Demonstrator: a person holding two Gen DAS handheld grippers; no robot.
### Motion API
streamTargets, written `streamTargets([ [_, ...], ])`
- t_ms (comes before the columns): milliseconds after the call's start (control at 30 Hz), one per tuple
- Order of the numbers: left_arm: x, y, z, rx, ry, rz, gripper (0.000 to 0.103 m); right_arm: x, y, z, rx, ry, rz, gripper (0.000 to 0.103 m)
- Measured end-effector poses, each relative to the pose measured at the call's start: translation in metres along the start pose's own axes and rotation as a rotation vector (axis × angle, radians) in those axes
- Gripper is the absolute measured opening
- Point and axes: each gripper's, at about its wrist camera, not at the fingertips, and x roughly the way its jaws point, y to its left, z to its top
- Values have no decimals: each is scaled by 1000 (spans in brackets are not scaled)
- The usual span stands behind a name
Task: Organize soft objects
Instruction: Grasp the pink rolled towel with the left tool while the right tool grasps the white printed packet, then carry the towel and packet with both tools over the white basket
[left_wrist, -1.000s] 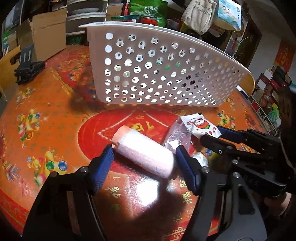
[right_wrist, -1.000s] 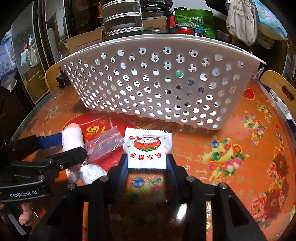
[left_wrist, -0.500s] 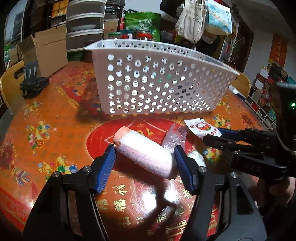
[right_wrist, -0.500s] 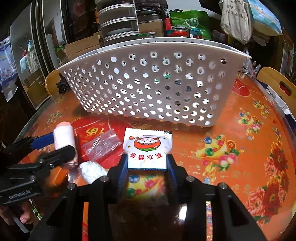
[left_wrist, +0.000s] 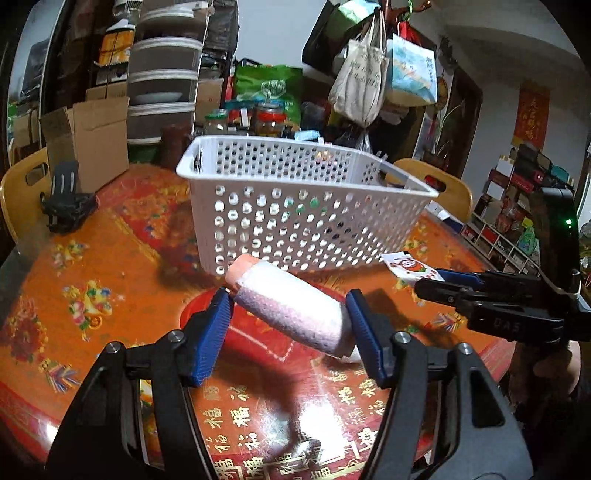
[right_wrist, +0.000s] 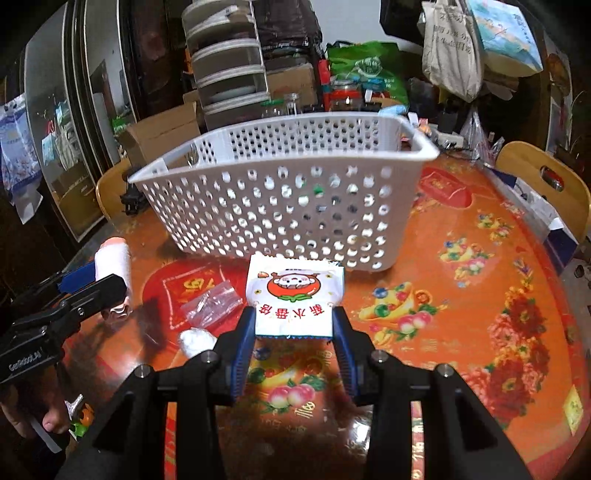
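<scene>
My left gripper (left_wrist: 290, 330) is shut on a pink and white foam roll (left_wrist: 288, 304) and holds it above the table, short of the white perforated basket (left_wrist: 295, 221). My right gripper (right_wrist: 293, 345) is shut on a white snack packet with a red cartoon print (right_wrist: 293, 299), held in the air in front of the basket (right_wrist: 280, 206). The roll (right_wrist: 112, 266) and the left gripper also show at the left of the right wrist view. The packet (left_wrist: 410, 266) shows at the right of the left wrist view.
A clear plastic bag (right_wrist: 212, 304) and a white wad (right_wrist: 195, 339) lie on the red and orange table (right_wrist: 461, 295). A black clip (left_wrist: 66, 206) and a cardboard box (left_wrist: 88, 140) stand at the far left. Wooden chairs (right_wrist: 543, 184) ring the table.
Both grippers have risen with their loads, and the basket's open top has come into view. The plastic bag and white wad stayed on the table.
</scene>
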Motion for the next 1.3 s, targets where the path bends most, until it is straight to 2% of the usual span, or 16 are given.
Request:
streamTargets([
  [267,-20,-8,15,13,-45,-25,60,-42,2,15,-12,-79,8,40],
  [567,-31,-19,40,47,-97,-12,59,-72,1,45,-37,-149,-3,40],
  [933,-28,-27,83,92,-141,-2,59,-66,-8,88,-44,-174,-20,40],
  [1300,5,-30,134,127,-130,32,59,-44,-7,123,-67,-145,-30,40],
])
